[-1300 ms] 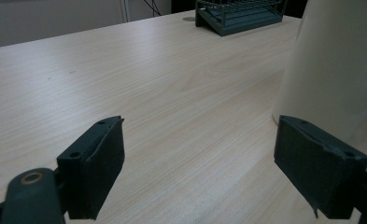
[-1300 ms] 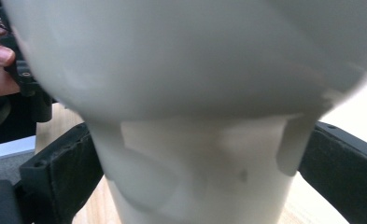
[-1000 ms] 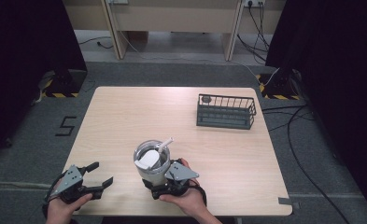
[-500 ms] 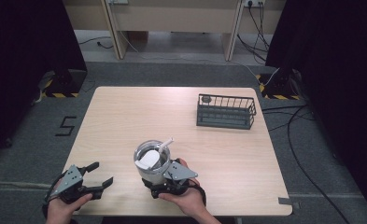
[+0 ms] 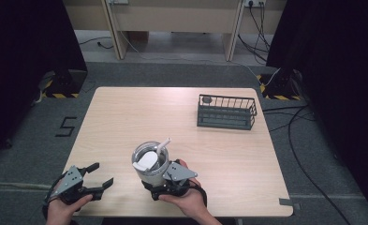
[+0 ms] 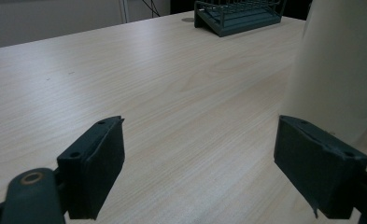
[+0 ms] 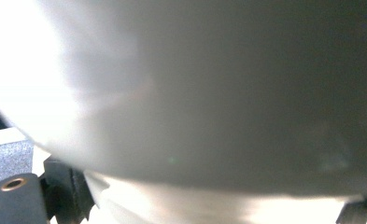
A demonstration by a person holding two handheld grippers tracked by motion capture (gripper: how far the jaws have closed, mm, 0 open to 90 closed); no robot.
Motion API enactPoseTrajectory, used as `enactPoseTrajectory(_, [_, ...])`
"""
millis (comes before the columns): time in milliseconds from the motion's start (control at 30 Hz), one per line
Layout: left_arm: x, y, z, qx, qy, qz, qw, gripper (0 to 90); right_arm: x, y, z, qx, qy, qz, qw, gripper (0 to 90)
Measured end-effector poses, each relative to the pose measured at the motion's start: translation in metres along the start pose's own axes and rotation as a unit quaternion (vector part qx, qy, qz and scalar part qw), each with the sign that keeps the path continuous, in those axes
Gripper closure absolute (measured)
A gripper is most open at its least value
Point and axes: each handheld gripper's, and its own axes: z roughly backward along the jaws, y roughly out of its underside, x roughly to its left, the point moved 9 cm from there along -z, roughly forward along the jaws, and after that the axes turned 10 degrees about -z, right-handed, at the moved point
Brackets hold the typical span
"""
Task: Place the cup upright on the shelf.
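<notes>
A tall pale tumbler (image 5: 150,161) with a white lid and a straw stands upright near the table's front edge. My right gripper (image 5: 168,183) is shut on its lower part from the near side. In the right gripper view the tumbler's wall (image 7: 195,93) looms close and blurred, with the right gripper (image 7: 209,207) hugging its base, one jaw on each side. My left gripper (image 5: 102,174) rests open at the front left, a short way from the tumbler. In the left gripper view its jaws stand wide apart around bare wood (image 6: 204,154), with the tumbler (image 6: 335,70) at the right edge.
A dark wire basket (image 5: 226,112) stands at the back right of the wooden table (image 5: 172,117), with a small round thing in its left end; the basket (image 6: 237,14) also shows far off. Floor cables run along the table's right side.
</notes>
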Motion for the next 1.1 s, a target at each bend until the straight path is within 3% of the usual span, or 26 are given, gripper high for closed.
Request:
enactPoseTrajectory(233, [0.000, 0.000, 0.000, 0.000, 0.000, 0.000, 1.0000, 15.8, -0.005, -0.011, 0.005, -0.010, 0.004, 0.001, 0.9999, 11.5])
enactPoseTrajectory(733, [0.000, 0.000, 0.000, 0.001, 0.000, 0.000, 1.0000, 15.8, -0.039, -0.041, 0.026, -0.037, 0.043, -0.017, 0.9983, 11.5])
enactPoseTrajectory(1100, [0.000, 0.000, 0.000, 0.001, -0.001, 0.002, 1.0000, 15.8, -0.084, -0.063, 0.049, -0.061, 0.104, -0.035, 0.9921, 11.5])
